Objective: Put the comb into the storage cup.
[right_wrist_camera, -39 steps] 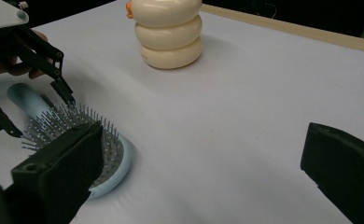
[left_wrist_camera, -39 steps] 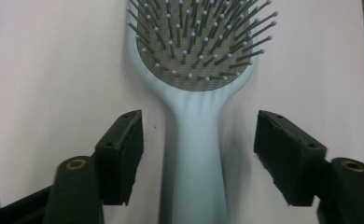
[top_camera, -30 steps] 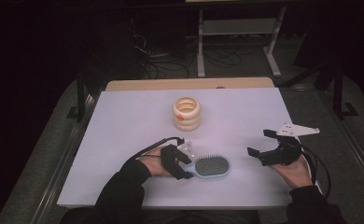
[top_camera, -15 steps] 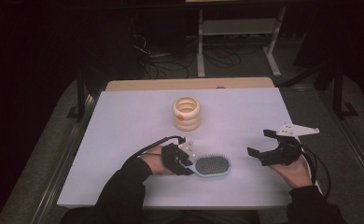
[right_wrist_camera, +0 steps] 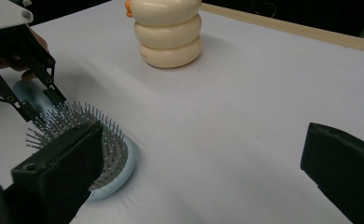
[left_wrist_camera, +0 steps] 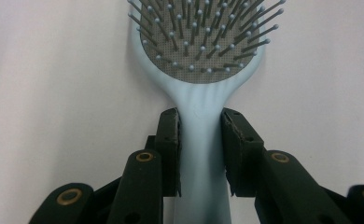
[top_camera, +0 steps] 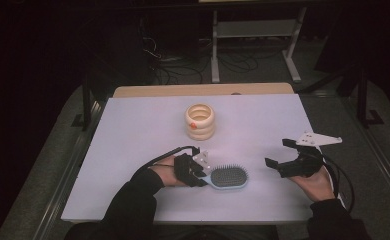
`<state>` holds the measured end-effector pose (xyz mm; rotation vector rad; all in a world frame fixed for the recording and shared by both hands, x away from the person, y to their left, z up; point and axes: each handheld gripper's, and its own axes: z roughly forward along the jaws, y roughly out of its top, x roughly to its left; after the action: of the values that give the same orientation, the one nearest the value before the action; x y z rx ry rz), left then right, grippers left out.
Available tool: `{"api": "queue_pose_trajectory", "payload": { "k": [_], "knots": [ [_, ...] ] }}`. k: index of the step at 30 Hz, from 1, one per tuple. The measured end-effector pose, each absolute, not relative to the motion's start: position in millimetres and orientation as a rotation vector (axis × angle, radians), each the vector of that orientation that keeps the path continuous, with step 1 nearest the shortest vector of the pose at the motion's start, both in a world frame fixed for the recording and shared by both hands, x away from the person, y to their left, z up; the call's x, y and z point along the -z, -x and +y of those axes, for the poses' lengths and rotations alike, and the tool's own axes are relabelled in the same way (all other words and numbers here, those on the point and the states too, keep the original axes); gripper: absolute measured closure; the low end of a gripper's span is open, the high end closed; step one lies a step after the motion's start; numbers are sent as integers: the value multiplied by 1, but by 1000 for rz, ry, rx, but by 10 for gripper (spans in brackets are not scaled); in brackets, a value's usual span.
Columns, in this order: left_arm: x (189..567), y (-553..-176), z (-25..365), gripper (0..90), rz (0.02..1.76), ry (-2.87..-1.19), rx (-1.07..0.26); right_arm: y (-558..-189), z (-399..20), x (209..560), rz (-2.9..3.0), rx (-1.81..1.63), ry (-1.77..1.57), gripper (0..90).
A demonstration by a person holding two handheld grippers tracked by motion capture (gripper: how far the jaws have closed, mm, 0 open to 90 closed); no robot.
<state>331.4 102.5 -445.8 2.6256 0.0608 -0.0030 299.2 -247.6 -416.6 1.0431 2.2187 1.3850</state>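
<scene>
The left gripper (top_camera: pixel 199 172) is clamping both jaws against the narrow handle of a pale blue hairbrush (top_camera: pixel 228 178), which is lying bristles-up on the white table (top_camera: pixel 133 130) near the front edge; the left gripper view is showing the pads pressing each side of the handle. The right gripper (top_camera: pixel 281 157) is hovering well to the right of the brush, jaws spread wide and holding nothing. A cream ringed holder (top_camera: pixel 200 121) is standing farther back, apart from both.

Bare table (top_camera: pixel 133 130) all round; obstacles: ring stack (top_camera: pixel 200 121) mid-far, hairbrush (top_camera: pixel 228 177) near front edge
</scene>
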Motion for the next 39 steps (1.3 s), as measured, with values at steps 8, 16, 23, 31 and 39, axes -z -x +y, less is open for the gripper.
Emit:
{"api": "queue_pose_trajectory", "payload": {
  "k": [8, 16, 23, 31, 39],
  "knots": [
    [444, -331, 104, 700, 63, -2619, -28, -299, -248, 417, 2218, -1386, -1043, 0],
    [435, -332, 111, 700, 74, -2584, -36, -299, -248, 417, 2219, -1386, -1044, 0],
    [427, -334, 121, 700, 103, -2576, -59, -299, -247, 417, 2219, -1384, -1046, 0],
    [412, -335, 133, 700, 122, -2563, -92, -299, -248, 417, 2217, -1386, -1050, 0],
    [397, -334, 140, 700, 122, -2546, -129, -299, -248, 417, 2218, -1385, -1053, 0]
  ]
}}
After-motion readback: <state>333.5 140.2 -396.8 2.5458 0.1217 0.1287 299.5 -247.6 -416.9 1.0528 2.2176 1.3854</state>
